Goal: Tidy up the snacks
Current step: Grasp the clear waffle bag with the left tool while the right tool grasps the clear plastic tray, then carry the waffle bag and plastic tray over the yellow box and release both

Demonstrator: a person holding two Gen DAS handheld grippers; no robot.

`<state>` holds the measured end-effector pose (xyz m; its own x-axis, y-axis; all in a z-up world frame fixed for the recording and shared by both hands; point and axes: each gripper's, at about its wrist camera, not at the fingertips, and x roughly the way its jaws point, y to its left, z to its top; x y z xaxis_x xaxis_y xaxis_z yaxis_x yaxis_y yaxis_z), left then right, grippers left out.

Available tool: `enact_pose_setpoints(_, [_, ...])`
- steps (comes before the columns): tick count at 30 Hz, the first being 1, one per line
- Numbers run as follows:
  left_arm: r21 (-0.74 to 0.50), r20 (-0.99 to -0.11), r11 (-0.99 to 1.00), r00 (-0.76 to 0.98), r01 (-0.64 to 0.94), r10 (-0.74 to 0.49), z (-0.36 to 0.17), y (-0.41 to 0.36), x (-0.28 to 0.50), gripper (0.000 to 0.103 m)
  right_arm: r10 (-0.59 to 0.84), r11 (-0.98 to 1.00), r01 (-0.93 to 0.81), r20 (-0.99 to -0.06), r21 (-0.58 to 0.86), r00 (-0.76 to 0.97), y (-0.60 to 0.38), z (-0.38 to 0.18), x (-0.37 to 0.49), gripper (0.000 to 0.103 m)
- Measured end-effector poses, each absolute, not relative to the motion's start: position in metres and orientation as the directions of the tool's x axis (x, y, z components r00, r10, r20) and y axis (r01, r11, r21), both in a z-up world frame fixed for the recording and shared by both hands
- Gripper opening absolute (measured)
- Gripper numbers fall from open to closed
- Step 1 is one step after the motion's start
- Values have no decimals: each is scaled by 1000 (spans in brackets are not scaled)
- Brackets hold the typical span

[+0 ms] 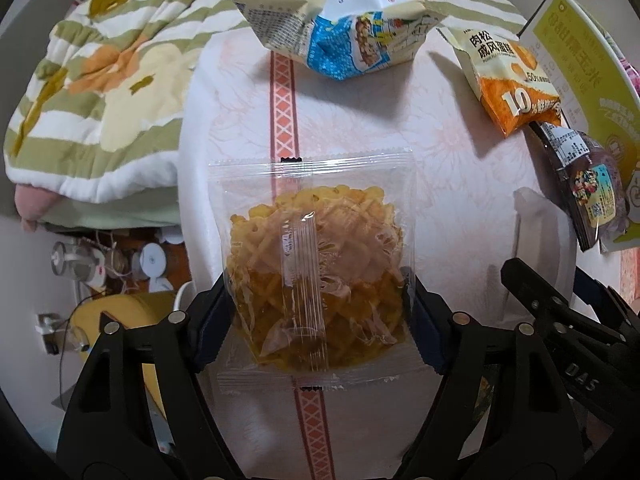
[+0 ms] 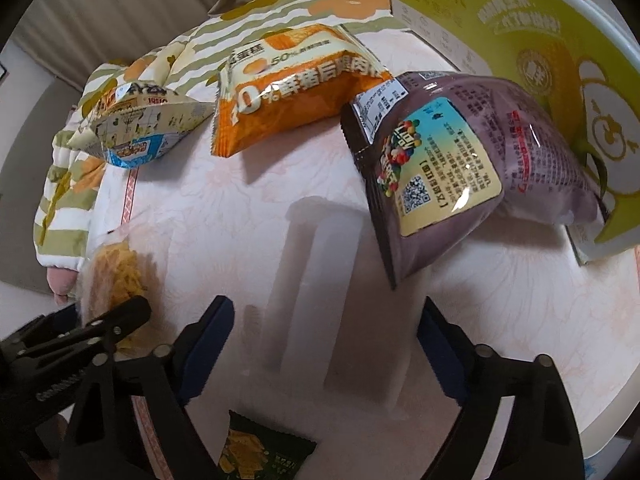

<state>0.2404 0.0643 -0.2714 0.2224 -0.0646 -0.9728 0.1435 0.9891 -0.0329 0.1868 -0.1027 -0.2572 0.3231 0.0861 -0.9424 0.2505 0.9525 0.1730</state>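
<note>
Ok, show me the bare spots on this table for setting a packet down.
Free: the tablecloth between the clear packet, blue-white bag and orange bag. Crowded: the right edge, where the brown pouch leans on the green box.

round table (image 1: pixel 460 152) – clear snack bag (image 1: pixel 316 268), orange packet (image 2: pixel 288 92), purple pouch (image 2: pixel 472 168)
</note>
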Motion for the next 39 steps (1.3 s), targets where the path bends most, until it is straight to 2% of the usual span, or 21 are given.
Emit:
enact_pose_setpoints(3, [-31,-970,989,235,143,-64,-266,69,239,75,50,965,228,-945,129,324,-96,-257,187,75])
enact_pose_setpoints(5, [-33,-968,990,241,139,-66,-264,72,239,75,18,975,205,-946,89,325,-90,-257,187,64])
enact_pose_setpoints(7, [-41,-966,990,247,134,-73,-260,75,239,75,-1,981,182,-944,63,331,-87,-256,187,60])
enact_pose_setpoints(19, [-72,-941,989,320,131,-111,-219,83,225,75,116,972,144,-916,184,384,-80,-224,176,58])
enact_pose_setpoints(28, [-114,-890,982,423,153,-169,-154,80,217,75,170,969,70,-846,237,506,-79,-153,163,58])
enact_pose_setpoints(39, [-109,-826,976,529,187,-193,-80,6,214,75,208,961,18,-765,275,610,-159,-86,161,58])
